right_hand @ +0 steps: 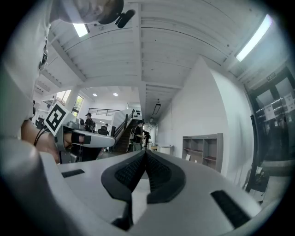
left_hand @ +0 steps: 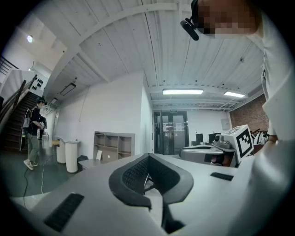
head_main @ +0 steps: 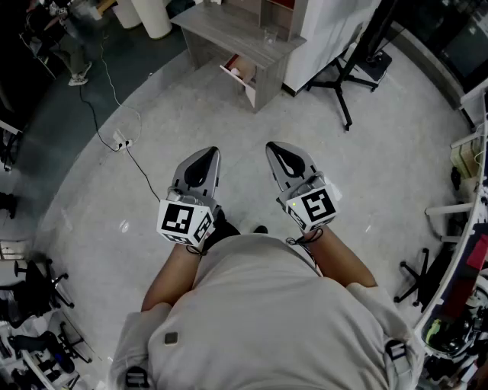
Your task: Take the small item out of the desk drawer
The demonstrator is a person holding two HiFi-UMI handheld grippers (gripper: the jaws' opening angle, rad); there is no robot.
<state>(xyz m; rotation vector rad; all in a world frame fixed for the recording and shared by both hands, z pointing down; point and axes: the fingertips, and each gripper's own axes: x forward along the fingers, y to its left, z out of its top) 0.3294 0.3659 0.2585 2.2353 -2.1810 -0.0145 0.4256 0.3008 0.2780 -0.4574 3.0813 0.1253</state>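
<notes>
A grey desk (head_main: 229, 29) stands far ahead at the top of the head view. Its drawer (head_main: 242, 76) hangs open toward me, with something reddish and white inside that is too small to make out. My left gripper (head_main: 207, 154) and right gripper (head_main: 274, 146) are held level side by side over the floor, well short of the desk. The left gripper (left_hand: 148, 156) has its jaws closed tip to tip with nothing between them. The right gripper (right_hand: 145, 152) is likewise shut and empty.
A black tripod stand (head_main: 347, 76) stands right of the desk. A cable and power strip (head_main: 122, 141) lie on the floor to the left. A white bin (head_main: 156, 15) is beside the desk. Chairs and clutter line the right edge (head_main: 457, 221). A person (left_hand: 33, 133) stands far off.
</notes>
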